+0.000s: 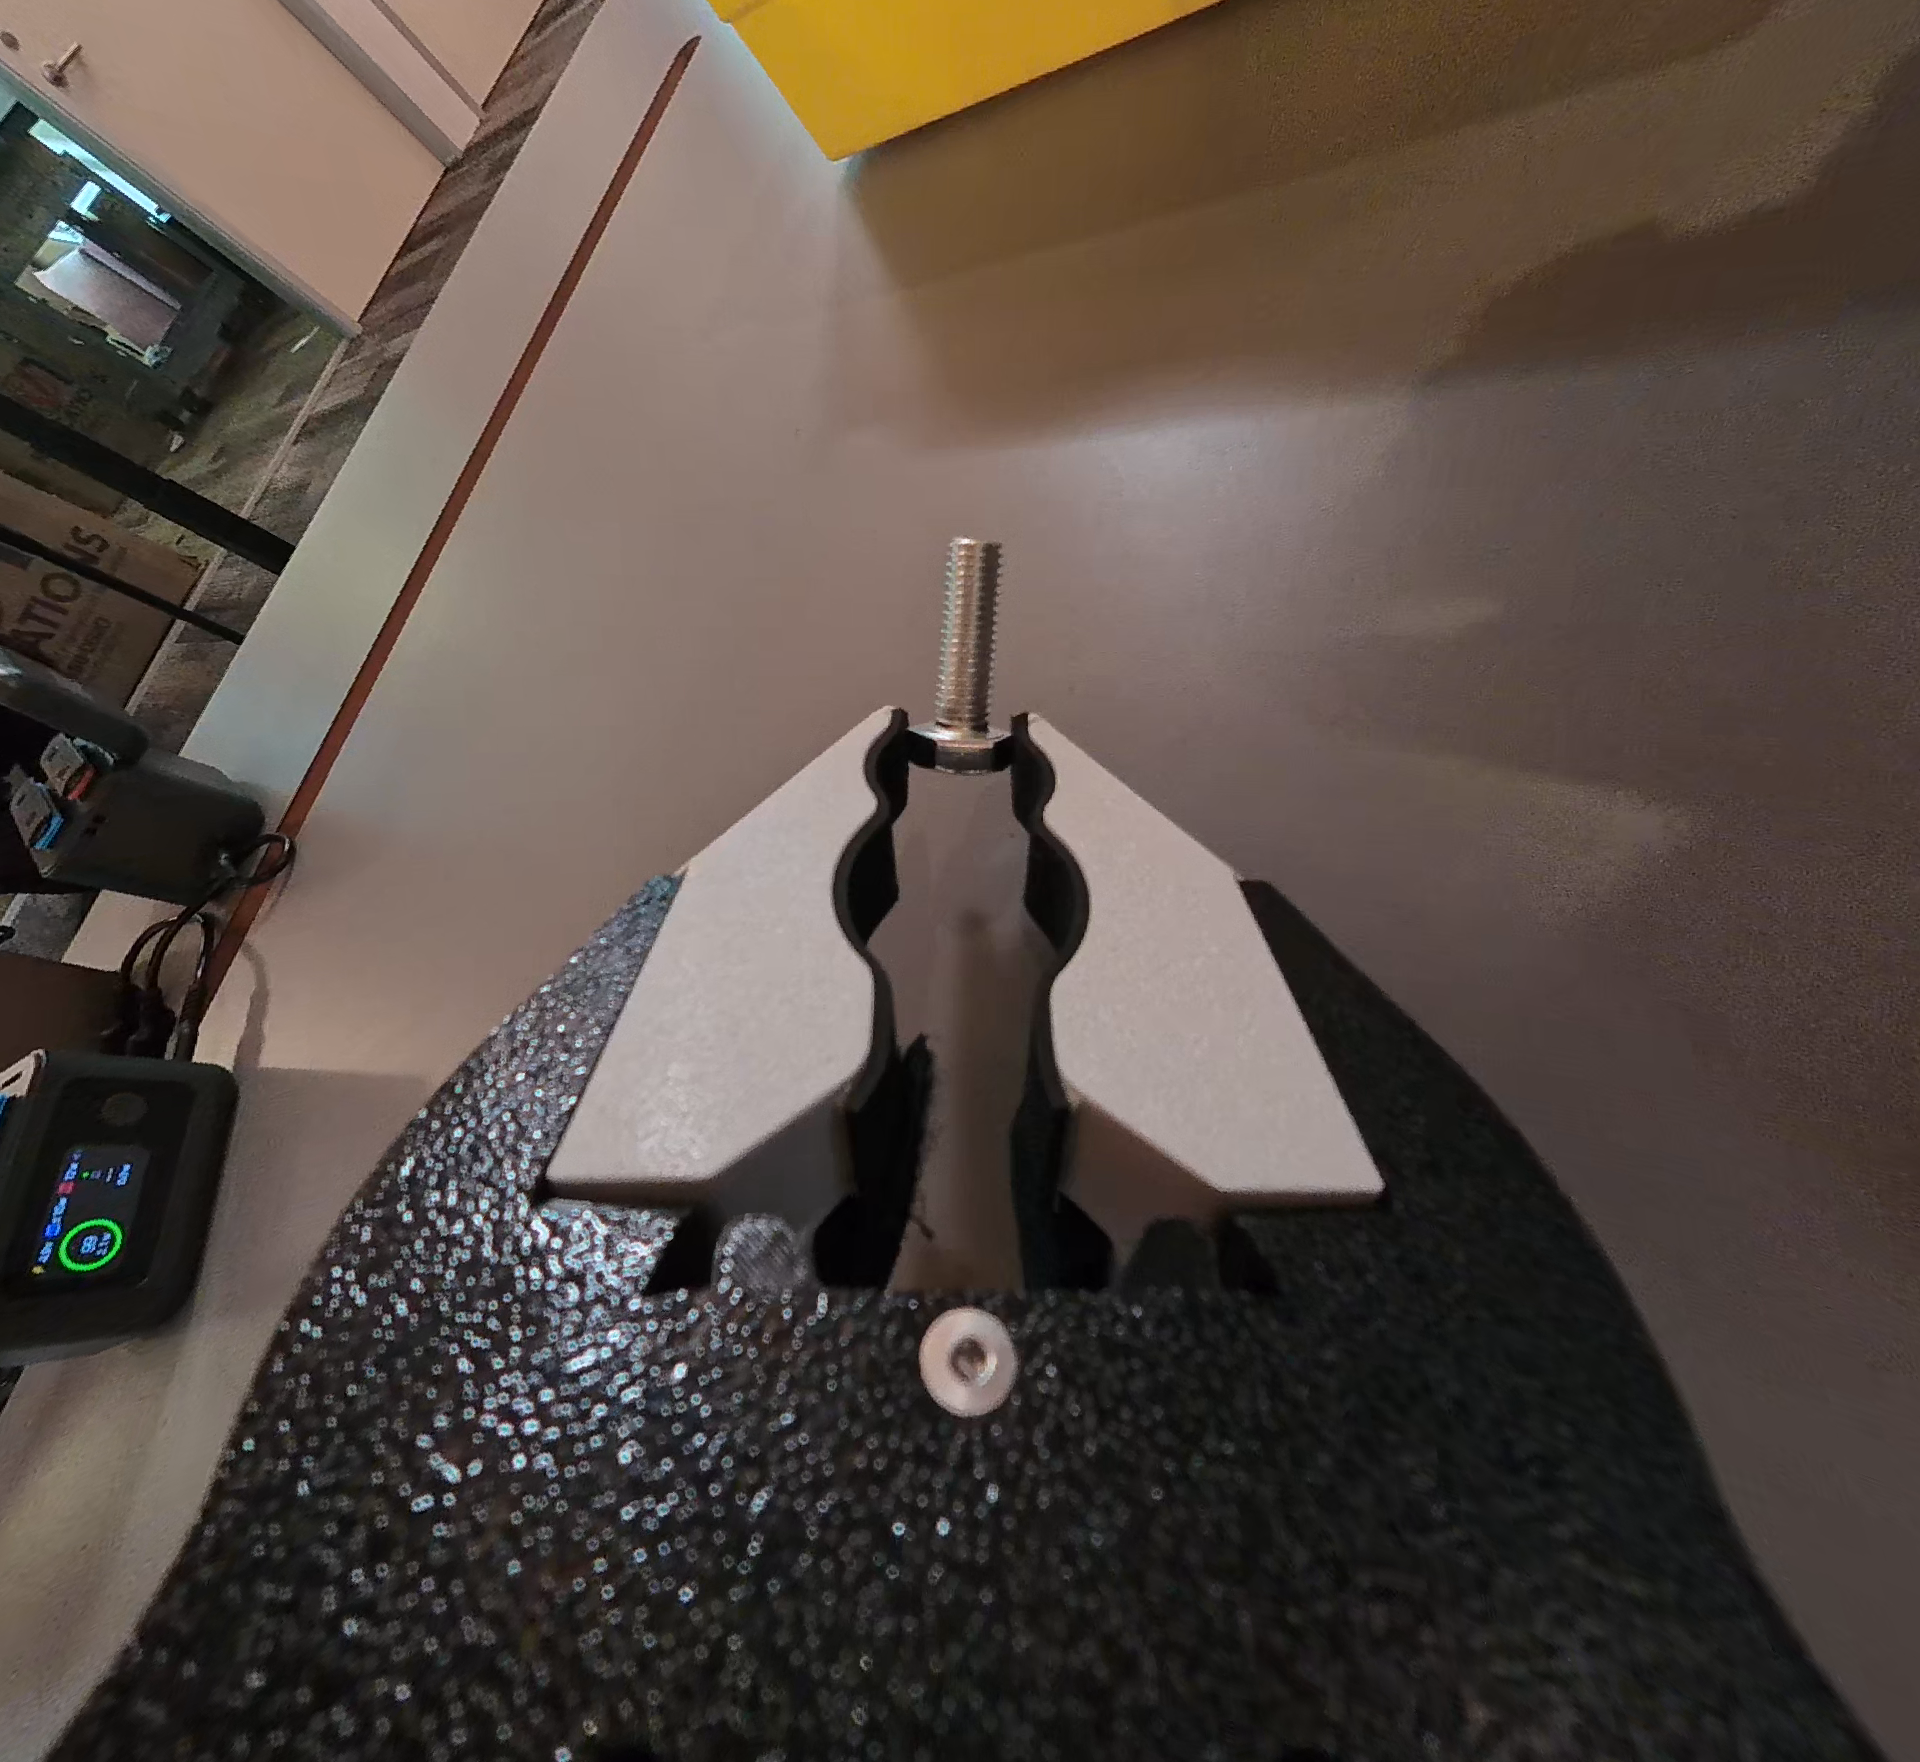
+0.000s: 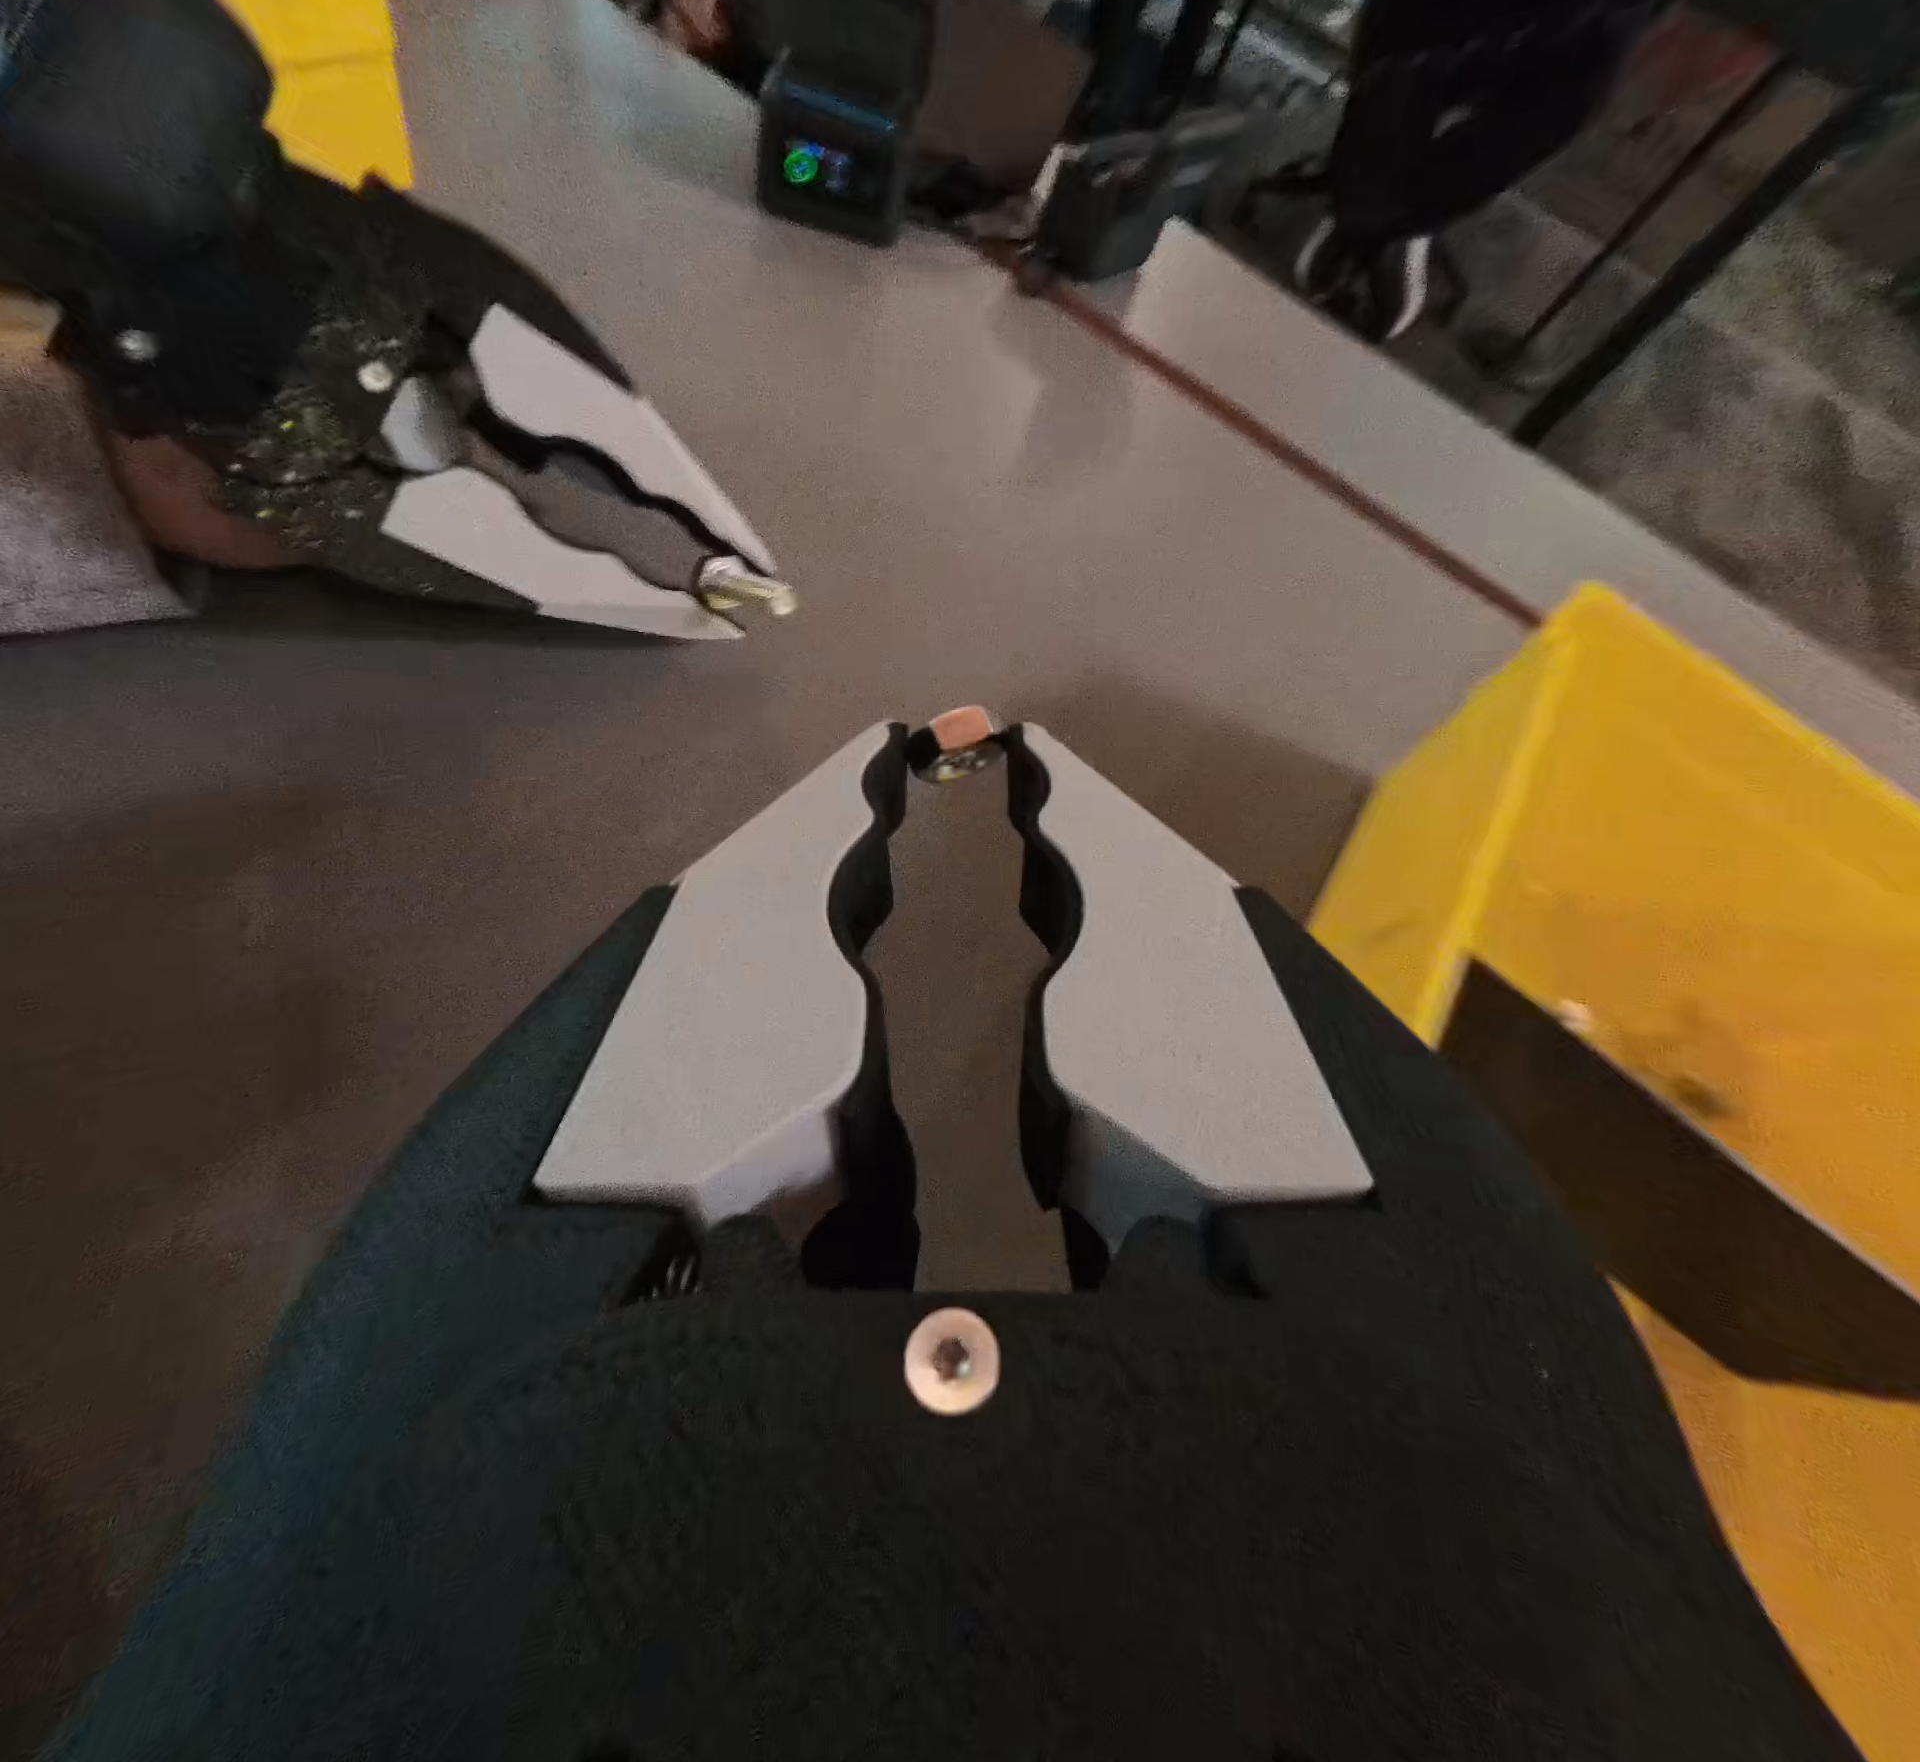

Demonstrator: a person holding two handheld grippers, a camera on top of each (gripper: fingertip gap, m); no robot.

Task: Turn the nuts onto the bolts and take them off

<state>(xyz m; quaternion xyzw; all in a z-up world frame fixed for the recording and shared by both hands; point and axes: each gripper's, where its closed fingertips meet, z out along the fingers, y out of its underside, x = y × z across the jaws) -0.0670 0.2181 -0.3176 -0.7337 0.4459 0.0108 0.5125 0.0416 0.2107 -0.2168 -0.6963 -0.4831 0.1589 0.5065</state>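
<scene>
Bolt [image 1: 971, 642] sits clamped by its head in our left gripper [image 1: 964, 744]; our right gripper [image 2: 954, 751] pinches the nut [image 2: 956, 744], apart from the bolt; next we align nut with thread tip and turn.

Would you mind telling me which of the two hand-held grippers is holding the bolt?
The left hand-held gripper: it pinches the bolt by its head, threads pointing forward. The right hand-held gripper grips only a small nut.
</scene>
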